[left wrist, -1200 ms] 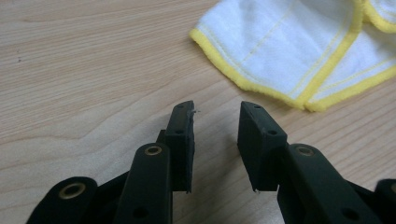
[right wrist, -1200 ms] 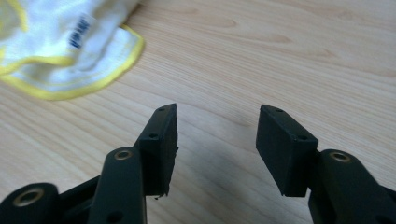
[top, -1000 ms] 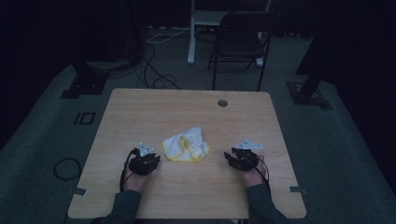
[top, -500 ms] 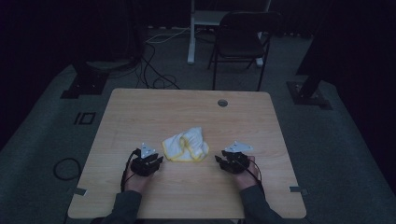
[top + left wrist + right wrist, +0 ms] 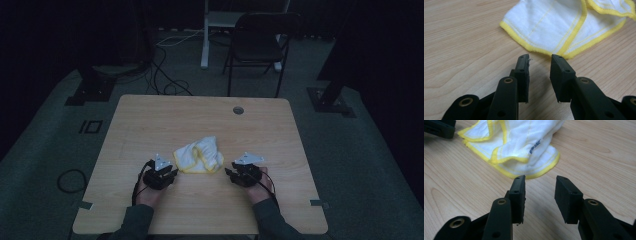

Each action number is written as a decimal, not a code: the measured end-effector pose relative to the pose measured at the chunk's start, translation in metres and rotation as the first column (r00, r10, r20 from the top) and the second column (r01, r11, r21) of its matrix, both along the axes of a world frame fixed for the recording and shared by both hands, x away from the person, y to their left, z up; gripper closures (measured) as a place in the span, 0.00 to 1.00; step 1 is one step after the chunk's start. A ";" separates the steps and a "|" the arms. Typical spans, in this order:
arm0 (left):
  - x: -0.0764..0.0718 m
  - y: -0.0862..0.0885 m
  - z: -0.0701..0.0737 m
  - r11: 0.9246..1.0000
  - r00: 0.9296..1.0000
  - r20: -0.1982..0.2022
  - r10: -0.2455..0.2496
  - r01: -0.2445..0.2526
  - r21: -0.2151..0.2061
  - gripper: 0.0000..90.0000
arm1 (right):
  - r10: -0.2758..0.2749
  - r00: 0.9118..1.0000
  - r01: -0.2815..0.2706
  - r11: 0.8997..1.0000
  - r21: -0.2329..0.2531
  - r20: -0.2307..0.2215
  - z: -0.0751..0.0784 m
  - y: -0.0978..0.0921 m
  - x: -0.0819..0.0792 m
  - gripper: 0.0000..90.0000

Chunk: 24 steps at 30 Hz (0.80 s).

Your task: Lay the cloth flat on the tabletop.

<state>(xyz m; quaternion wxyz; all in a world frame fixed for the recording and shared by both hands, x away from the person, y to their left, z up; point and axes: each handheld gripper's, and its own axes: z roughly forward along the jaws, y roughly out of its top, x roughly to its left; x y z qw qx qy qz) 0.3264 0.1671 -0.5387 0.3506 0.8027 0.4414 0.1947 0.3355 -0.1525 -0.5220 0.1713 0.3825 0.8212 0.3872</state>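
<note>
A crumpled white cloth with yellow edging (image 5: 199, 154) lies near the middle of the wooden table (image 5: 200, 120). My left gripper (image 5: 167, 172) rests just left of it, open, and its jaws point at the cloth's (image 5: 554, 27) yellow hem with nothing between them (image 5: 539, 58). My right gripper (image 5: 231, 175) sits just right of the cloth, open and empty (image 5: 540, 181). The cloth (image 5: 519, 145) lies a short way beyond its jaws, with small blue print on one fold.
A round cable hole (image 5: 238, 110) sits near the table's far edge. Beyond the table stand a dark folding chair (image 5: 260, 45) and a white desk leg (image 5: 205, 35). Cables (image 5: 165, 75) lie on the floor at the far left. The other gripper (image 5: 439, 128) shows at the right gripper view's top left.
My right gripper has slid left toward the cloth and now sits close beside it. The left gripper has barely moved.
</note>
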 end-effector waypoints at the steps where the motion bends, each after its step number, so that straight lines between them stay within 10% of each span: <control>1: 0.000 -0.001 0.000 1.000 1.000 -0.001 -0.005 0.005 -0.001 0.76 | 0.002 1.000 -0.002 1.000 0.000 0.000 0.000 0.001 0.000 0.68; 13: 0.005 -0.013 0.000 0.999 0.999 -0.013 -0.034 0.034 -0.002 0.73 | 0.016 1.000 -0.016 1.000 -0.002 0.001 0.001 0.004 0.001 0.68; 24: 0.013 -0.016 0.004 1.000 1.000 -0.013 -0.021 0.020 -0.007 0.99 | 0.020 1.000 -0.020 1.000 0.001 0.006 0.001 0.006 0.001 0.68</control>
